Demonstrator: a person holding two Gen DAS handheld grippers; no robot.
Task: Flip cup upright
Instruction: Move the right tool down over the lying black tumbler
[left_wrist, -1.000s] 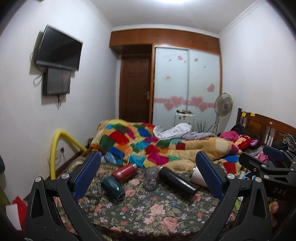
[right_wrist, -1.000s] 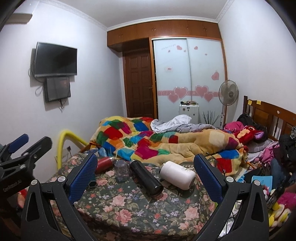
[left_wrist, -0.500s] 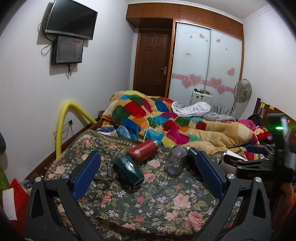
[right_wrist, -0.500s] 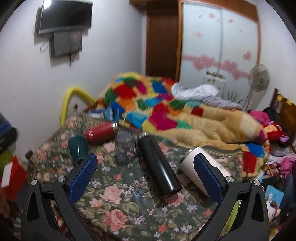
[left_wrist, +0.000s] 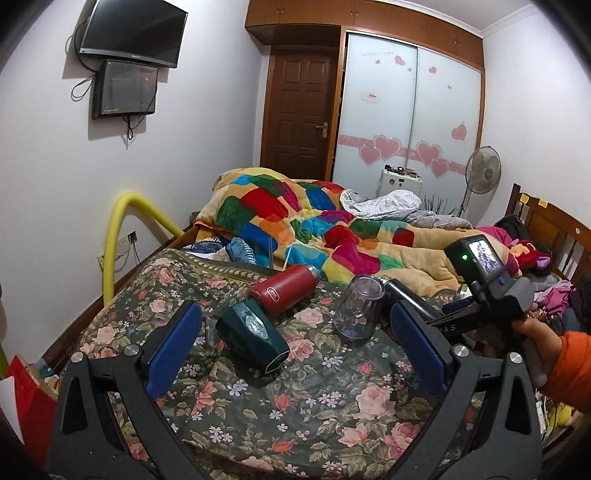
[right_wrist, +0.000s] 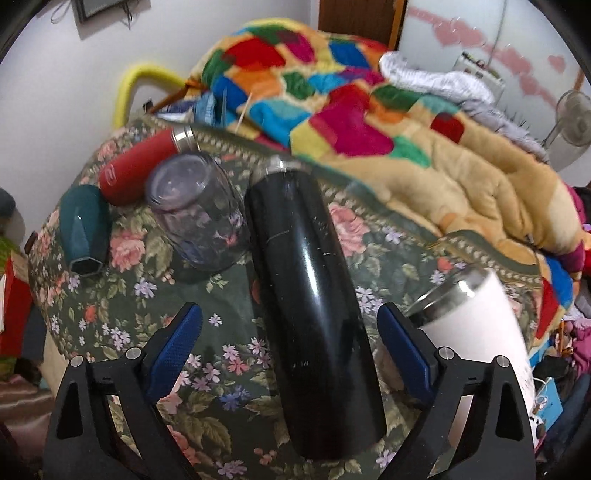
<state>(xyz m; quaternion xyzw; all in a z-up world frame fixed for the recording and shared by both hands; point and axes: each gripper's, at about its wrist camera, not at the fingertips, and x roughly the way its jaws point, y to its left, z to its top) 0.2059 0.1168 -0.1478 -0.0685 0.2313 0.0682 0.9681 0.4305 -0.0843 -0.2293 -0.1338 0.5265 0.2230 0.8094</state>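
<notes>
Several cups lie on a floral cloth. A dark green cup lies on its side between my left gripper's open fingers; my left gripper is empty, just short of it. A red flask lies behind it. A clear glass cup stands upside down. In the right wrist view my right gripper is open and straddles a black flask lying on its side, not gripping it. A white cup lies on its side at the right. The glass cup, red flask and green cup are at the left.
A patchwork quilt is heaped behind the cloth. A yellow tube arches at the left wall. The right gripper's body with its camera and the hand holding it fill the right of the left wrist view. Clutter lies at the right.
Both grippers have moved forward and down toward the cups. The right gripper now has its fingers on either side of the black flask. The left gripper is closer to the green cup.
</notes>
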